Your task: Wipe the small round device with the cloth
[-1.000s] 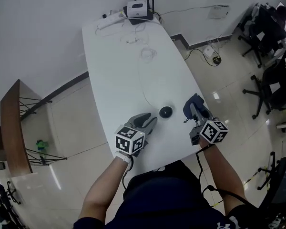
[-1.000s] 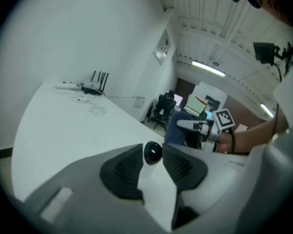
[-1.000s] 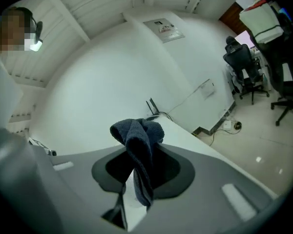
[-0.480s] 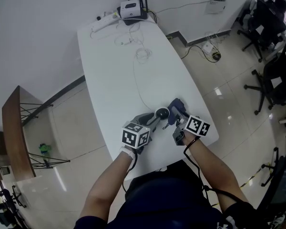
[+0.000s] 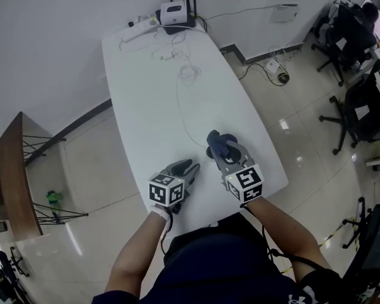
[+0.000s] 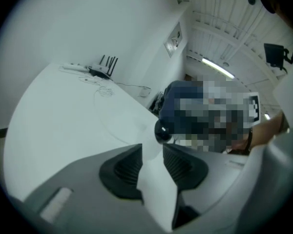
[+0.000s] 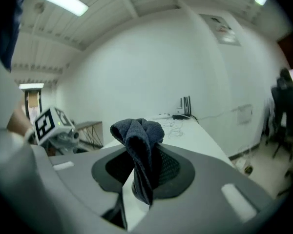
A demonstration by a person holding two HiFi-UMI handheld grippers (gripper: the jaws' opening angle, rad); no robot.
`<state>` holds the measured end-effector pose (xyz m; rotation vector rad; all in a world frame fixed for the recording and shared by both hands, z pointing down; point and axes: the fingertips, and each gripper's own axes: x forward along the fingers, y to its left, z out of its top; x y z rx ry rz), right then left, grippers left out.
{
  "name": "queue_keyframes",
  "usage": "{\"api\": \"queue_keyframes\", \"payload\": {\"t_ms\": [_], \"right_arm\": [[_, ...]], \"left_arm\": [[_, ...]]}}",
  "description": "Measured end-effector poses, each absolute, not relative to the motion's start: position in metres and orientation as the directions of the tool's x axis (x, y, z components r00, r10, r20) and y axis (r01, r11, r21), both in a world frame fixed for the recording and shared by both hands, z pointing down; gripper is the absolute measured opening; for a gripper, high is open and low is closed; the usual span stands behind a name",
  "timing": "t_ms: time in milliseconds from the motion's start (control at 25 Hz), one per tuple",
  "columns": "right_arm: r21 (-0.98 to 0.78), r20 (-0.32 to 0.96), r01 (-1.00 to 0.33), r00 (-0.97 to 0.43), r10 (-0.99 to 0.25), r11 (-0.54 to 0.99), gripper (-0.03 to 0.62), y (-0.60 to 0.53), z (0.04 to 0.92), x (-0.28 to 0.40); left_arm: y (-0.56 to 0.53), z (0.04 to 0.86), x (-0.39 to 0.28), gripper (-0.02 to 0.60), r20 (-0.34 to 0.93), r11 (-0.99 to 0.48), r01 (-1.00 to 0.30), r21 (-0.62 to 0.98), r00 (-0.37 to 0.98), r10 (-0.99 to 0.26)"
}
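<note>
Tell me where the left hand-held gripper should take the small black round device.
Probably across its rounded edge, low from the left: the small black round device lies flat on the white table; the dark blue cloth crowds its right.

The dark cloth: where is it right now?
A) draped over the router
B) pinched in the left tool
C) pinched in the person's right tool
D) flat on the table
C: the right gripper view shows the dark cloth bunched up between the closed jaws of the right tool.
</note>
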<state>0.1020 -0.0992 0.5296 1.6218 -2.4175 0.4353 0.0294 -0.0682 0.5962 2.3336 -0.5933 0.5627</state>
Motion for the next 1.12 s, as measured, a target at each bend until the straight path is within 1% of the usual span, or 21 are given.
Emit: {"api": "queue_keyframes", "payload": {"t_ms": [120, 200, 280, 400, 600, 800, 880, 1000, 1040, 1120], "right_arm": [[0.183, 0.406, -0.886, -0.327, -0.854, 0.426, 0.099, -0.091, 0.537, 0.072], [0.292, 0.426, -0.848, -0.299, -0.854, 0.443, 0.098, -0.086, 0.547, 0.058], [0.335, 0.445, -0.83, -0.278, -0.851, 0.446, 0.098, -0.081, 0.555, 0.048], [0.308, 0.482, -0.836, -0.275, -0.832, 0.455, 0.098, -0.075, 0.567, 0.035], [0.201, 0.529, -0.843, -0.335, -0.779, 0.499, 0.098, -0.065, 0.59, 0.007], [0.027, 0.511, -0.849, -0.442, -0.737, 0.528, 0.098, -0.06, 0.595, -0.018], [0.024, 0.524, -0.855, -0.43, -0.735, 0.517, 0.097, -0.065, 0.604, -0.016], [0.101, 0.543, -0.865, -0.366, -0.756, 0.492, 0.097, -0.079, 0.606, -0.002], [0.085, 0.534, -0.878, -0.36, -0.765, 0.472, 0.097, -0.084, 0.602, 0.003], [0.0, 0.491, -0.91, -0.36, -0.793, 0.414, 0.097, -0.095, 0.586, 0.018]], "left_arm": [[-0.054, 0.61, -0.007, 0.13, 0.558, -0.63, -0.593, 0.502, 0.778, -0.288], [-0.047, 0.615, -0.024, 0.127, 0.563, -0.604, -0.61, 0.512, 0.77, -0.301], [-0.043, 0.613, -0.033, 0.126, 0.556, -0.597, -0.613, 0.518, 0.772, -0.31], [-0.04, 0.604, -0.037, 0.126, 0.537, -0.61, -0.6, 0.518, 0.783, -0.314], [-0.039, 0.591, -0.039, 0.126, 0.518, -0.64, -0.575, 0.51, 0.799, -0.305], [-0.046, 0.585, -0.05, 0.126, 0.506, -0.628, -0.59, 0.508, 0.794, -0.337], [-0.047, 0.583, -0.052, 0.121, 0.503, -0.62, -0.598, 0.508, 0.79, -0.35], [-0.045, 0.583, -0.054, 0.121, 0.504, -0.614, -0.604, 0.508, 0.786, -0.357], [-0.045, 0.584, -0.055, 0.121, 0.505, -0.611, -0.606, 0.509, 0.785, -0.358], [-0.045, 0.586, -0.055, 0.121, 0.506, -0.605, -0.609, 0.513, 0.784, -0.361]]}}
